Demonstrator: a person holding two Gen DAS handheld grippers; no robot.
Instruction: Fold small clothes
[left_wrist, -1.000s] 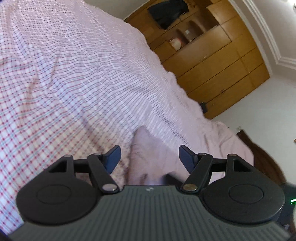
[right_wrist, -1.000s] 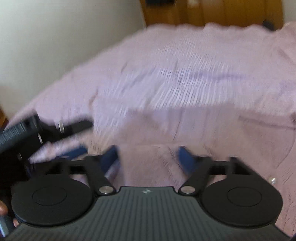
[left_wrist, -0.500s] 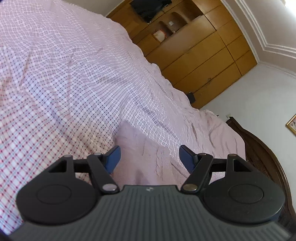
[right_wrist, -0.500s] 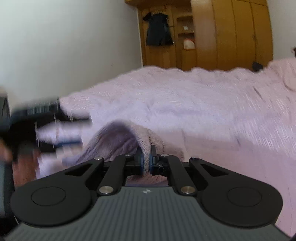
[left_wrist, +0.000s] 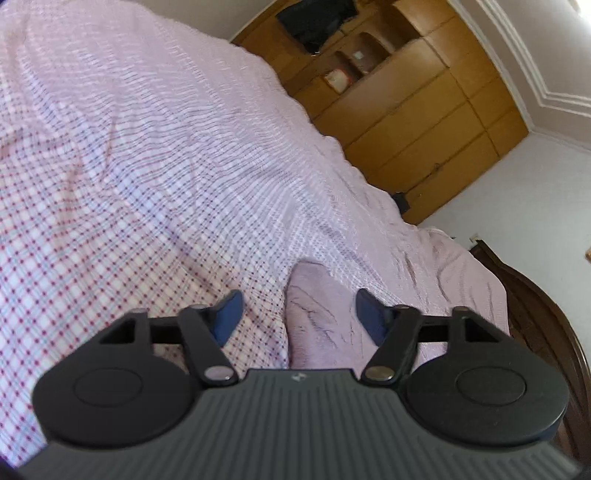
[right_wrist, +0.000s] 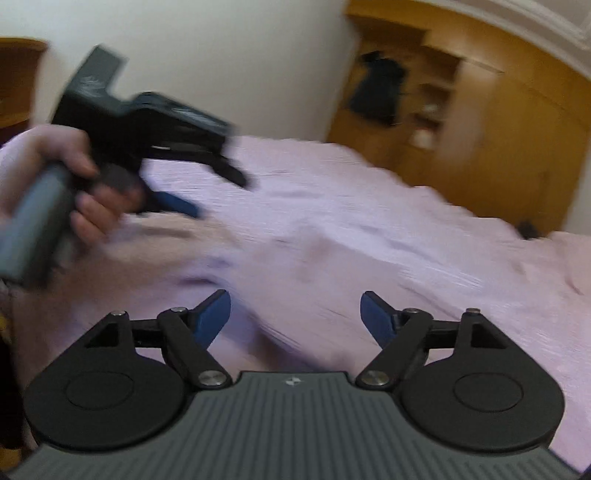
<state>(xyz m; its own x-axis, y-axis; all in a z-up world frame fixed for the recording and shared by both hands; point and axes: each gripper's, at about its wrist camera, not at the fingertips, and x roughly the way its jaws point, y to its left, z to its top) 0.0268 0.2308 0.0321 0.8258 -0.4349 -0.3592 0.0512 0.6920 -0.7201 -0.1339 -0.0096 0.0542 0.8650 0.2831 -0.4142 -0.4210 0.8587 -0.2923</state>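
both tongs have black linkage arms and blue pads. seen from its own wrist camera, the left gripper (left_wrist: 297, 314) has its jaws apart and closing, with a small pale pink knitted garment (left_wrist: 317, 321) lying between the pads; neither pad presses on it, and the cloth sits nearer the right-hand pad (left_wrist: 369, 314) than the left-hand one. the garment rests flat on a pink and white checked bedspread (left_wrist: 147, 166), its rounded end pointing away from the camera.

the right gripper (right_wrist: 295, 317) stands wide, its jaws opening, with nothing gripped; only blurred pale pink cloth lies below and beyond its fingertips. in that same view the person's left hand (right_wrist: 55, 177) wraps the grey handle of the left gripper (right_wrist: 177, 203), which hangs tilted just over the pink cloth at the left side of the bed. the picture is smeared, so where the garment's edges run there cannot be told.

a wooden wardrobe of honey-coloured panels (left_wrist: 424, 110) stands beyond the far edge of the bed, with a dark piece of clothing (right_wrist: 376, 88) hanging on its front and open shelves beside that.
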